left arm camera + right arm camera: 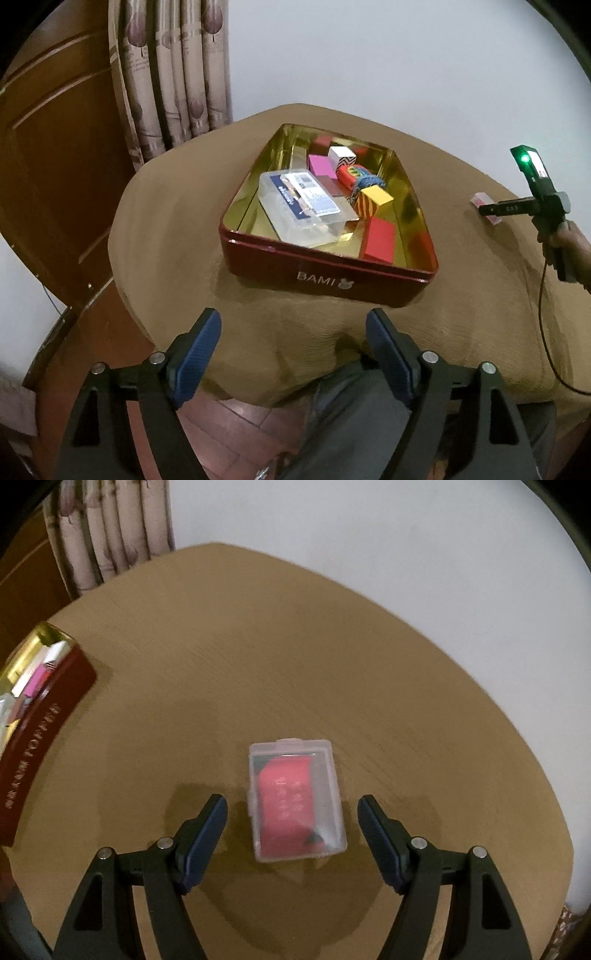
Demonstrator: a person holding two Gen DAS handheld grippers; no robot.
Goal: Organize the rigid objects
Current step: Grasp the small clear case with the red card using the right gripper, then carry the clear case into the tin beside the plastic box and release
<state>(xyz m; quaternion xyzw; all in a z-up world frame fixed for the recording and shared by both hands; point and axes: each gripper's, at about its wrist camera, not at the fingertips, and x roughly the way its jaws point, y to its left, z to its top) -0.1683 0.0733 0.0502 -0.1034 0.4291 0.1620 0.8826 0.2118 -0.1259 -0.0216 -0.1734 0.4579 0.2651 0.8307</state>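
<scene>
On the tan tablecloth (295,646), the red tin (325,273) is already holding blocks; the small clear plastic case (297,799) is waiting between the wide-open, empty right gripper (291,805), while the left gripper (293,325) is hanging open, empty.

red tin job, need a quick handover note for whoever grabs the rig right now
Left claw: open, empty, held short of the red tin, over the near edge of the brown tablecloth.
Right claw: open, empty, lined up on the small clear case with the red insert; pads not touching it.
Done: tin already holds the larger clear plastic box, pink block, yellow striped block, red block and others.
Left: close the right claw on the small case and put it in the tin; nothing else loose is visible on the cloth.
</scene>
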